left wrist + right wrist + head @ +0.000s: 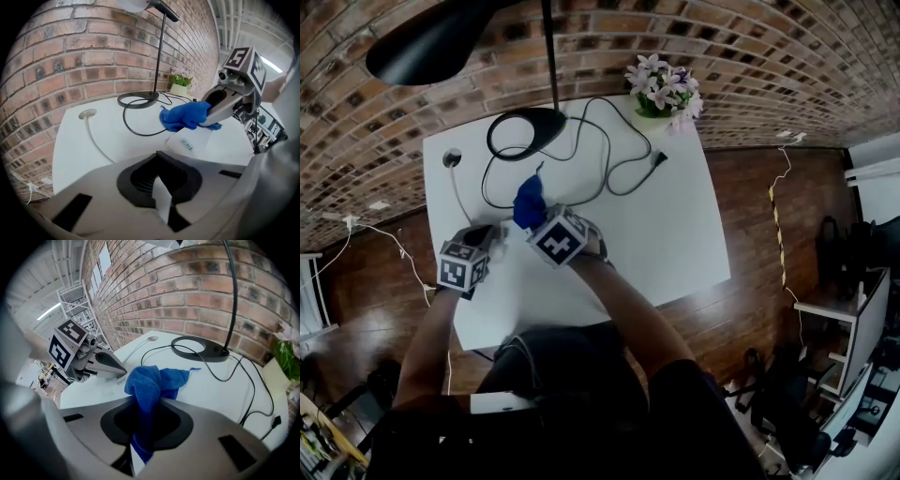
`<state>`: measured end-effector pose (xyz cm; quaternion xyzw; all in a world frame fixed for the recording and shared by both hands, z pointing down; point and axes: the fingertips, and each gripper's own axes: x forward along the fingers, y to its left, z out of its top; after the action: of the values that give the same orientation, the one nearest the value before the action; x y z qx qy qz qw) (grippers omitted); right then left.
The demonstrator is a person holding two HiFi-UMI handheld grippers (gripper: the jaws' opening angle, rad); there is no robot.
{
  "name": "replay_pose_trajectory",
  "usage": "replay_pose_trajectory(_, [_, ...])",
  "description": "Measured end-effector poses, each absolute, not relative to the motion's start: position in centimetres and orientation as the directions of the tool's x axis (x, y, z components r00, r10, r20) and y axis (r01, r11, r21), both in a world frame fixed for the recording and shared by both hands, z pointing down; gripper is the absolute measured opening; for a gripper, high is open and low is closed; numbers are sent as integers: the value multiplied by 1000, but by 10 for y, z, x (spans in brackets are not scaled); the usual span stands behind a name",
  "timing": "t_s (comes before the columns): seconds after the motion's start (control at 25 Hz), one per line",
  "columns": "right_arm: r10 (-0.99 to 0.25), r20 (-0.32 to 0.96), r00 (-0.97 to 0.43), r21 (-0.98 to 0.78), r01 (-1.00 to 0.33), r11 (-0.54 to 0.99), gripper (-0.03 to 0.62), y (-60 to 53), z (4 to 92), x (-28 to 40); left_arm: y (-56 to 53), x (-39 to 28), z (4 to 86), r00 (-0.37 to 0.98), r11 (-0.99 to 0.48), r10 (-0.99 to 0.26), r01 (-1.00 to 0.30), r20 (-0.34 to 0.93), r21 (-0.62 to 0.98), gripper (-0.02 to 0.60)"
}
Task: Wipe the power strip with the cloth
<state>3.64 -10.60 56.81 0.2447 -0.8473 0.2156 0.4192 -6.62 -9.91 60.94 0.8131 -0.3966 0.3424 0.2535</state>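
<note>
Red brick wall curves behind a white worktop, which stands on a dark wooden floor. A person in dark clothes reaches over the near edge with a gripper in each hand.

At the far left of the worktop, a white cord runs from a round grommet towards the person. Next comes the left gripper, pointing steeply down. Its jaws are clenched on a narrow white piece that appears to be the near end of the power strip. The strip is a flat white slab with a small printed label. It reaches away from those jaws, near the middle of the worktop's left half.

A blue cloth is bunched over the strip's far end. The right gripper grasps it, its jaws pinching a fold so that the rest spills out in front. The two grippers sit close together, tips angled towards each other.

Behind them stands a black lamp, its ring-shaped base on the worktop and its shade high at the left. A black cable loops rightwards from the base and ends in a plug. A pot of pale flowers sits at the back right corner.
</note>
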Motion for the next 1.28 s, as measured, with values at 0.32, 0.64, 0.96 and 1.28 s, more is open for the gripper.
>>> replay_pose_trajectory(0.32, [-311, 837, -450, -110, -695, 711, 57, -121, 568, 92, -99, -65, 608, 455, -558, -477, -818, 752, 141, 9])
replay_pose_trajectory(0.64, [-347, 846, -406, -52, -710, 702, 57, -121, 571, 127, -98, -71, 611, 434, -534, -487, -835, 758, 134, 9])
replay_pose_trajectory(0.96, [-299, 917, -265, -4, -754, 657, 55, -95, 592, 191, -98, -64, 608, 458, -561, -490, -817, 742, 133, 9])
replay_pose_trajectory(1.28, [-377, 887, -268, 50, -756, 653, 55, -83, 568, 226, -99, -64, 608, 467, -567, -483, -811, 741, 142, 9])
